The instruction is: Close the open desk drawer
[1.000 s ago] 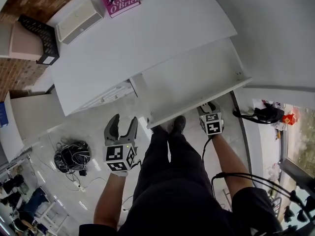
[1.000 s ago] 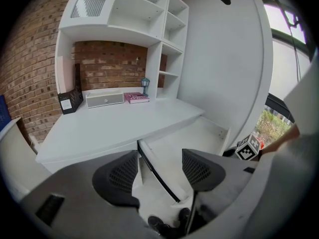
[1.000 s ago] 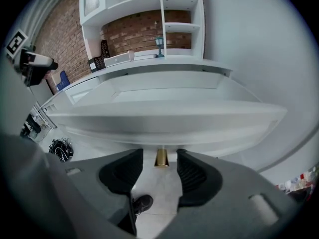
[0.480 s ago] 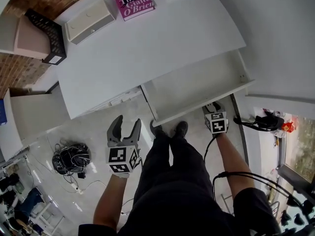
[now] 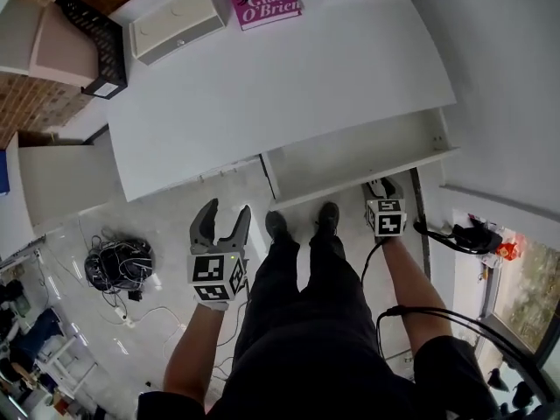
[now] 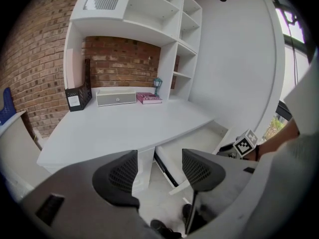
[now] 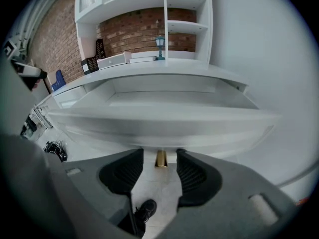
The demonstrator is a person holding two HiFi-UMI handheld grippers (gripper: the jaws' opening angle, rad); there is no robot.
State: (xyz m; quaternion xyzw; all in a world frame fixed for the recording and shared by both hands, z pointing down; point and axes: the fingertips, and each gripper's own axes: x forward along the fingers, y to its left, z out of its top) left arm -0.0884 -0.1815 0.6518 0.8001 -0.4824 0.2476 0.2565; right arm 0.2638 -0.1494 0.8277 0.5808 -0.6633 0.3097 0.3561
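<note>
We seem mid-push: our right gripper (image 5: 381,187), jaws apart with the knob (image 7: 160,159) between them, sits at the front of the half-open drawer (image 5: 359,157) under the desk (image 5: 262,86), left gripper (image 5: 220,224) gaping empty; next, press straight in.

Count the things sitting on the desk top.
4: a black tray at the left end, then a white box, a pink book and a small lamp in a row along the back. None seems hidden.

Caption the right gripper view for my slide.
Right gripper, jaws apart, at the open drawer's front, brass-coloured handle between them.
</note>
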